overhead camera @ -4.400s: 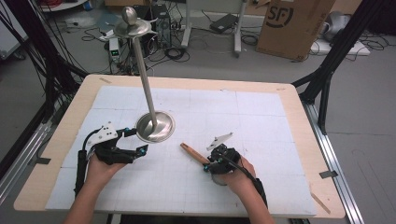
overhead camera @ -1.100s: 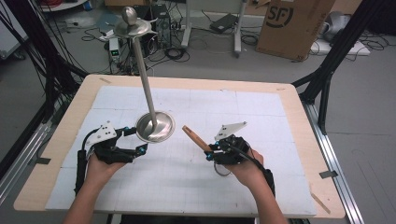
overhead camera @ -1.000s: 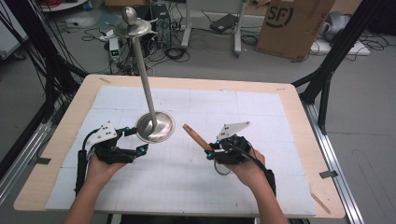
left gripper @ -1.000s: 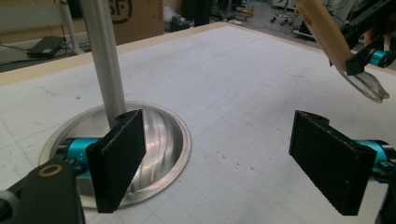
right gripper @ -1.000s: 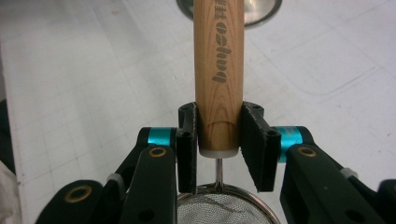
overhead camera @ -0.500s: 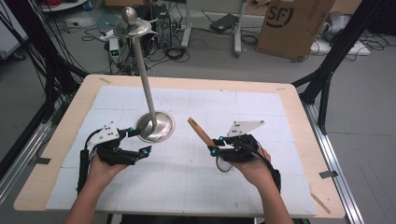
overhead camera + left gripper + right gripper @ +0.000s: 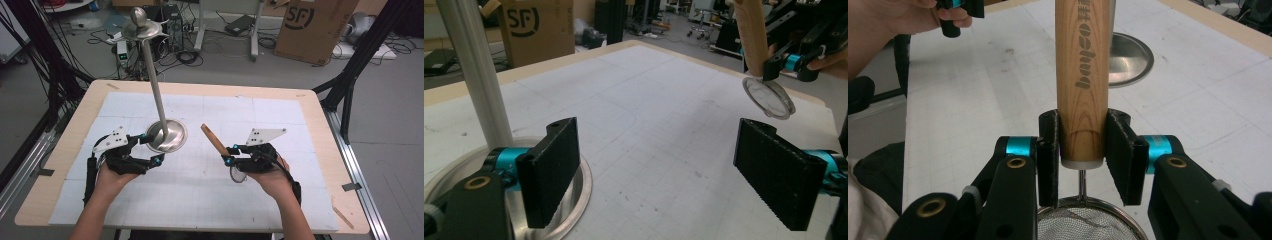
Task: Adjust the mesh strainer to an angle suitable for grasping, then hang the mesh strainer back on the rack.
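- My right tongs (image 7: 1082,155) pinch the wooden handle of a small wire-mesh strainer (image 7: 1082,65), lifted above the bench (image 7: 300,107)
- My left tongs (image 7: 669,175) gape wide beside the round steel stand base (image 7: 167,136)

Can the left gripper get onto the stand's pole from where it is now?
Probably yes: the left gripper is open, the pole rises right beside one jaw, and nothing sits between them.

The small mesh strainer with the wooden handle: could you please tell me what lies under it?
Beneath the small mesh strainer with the wooden handle, held raised in the right tongs, lies the white gridded mat. The person's right hand covers the mat just beside it.
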The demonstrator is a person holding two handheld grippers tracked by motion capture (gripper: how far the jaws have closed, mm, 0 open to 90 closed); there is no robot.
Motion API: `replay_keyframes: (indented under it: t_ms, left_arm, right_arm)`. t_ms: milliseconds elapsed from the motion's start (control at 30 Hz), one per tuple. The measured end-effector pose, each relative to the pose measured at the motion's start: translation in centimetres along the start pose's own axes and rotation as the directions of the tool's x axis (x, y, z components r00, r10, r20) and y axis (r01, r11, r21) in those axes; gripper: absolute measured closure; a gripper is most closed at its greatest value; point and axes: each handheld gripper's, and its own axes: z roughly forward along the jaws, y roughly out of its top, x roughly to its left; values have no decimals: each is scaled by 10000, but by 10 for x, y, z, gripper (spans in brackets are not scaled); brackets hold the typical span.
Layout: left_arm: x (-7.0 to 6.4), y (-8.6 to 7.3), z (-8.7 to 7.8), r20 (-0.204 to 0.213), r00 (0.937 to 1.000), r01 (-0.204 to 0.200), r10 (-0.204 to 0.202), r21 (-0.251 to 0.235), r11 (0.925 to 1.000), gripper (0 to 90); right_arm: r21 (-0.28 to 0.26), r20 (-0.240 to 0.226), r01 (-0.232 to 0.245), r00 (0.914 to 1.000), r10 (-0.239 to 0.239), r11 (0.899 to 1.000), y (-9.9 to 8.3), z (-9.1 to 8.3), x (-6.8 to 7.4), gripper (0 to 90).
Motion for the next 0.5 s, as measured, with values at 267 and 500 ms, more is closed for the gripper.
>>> replay_keyframes:
  t_ms: [267, 500]
  left_arm:
    - [-6, 16, 9, 199, 9991, -375, 375, 15, 9993, 192]
    - [-12, 25, 19, 717, 9969, -312, 329, -239, 9992, 192]
  right_arm:
    - [-481, -165, 33, 9999, -41, 9988, 1, -3, -1, 683]
    - [-788, -262, 206, 9994, -228, 9967, 2, -4, 0, 684]
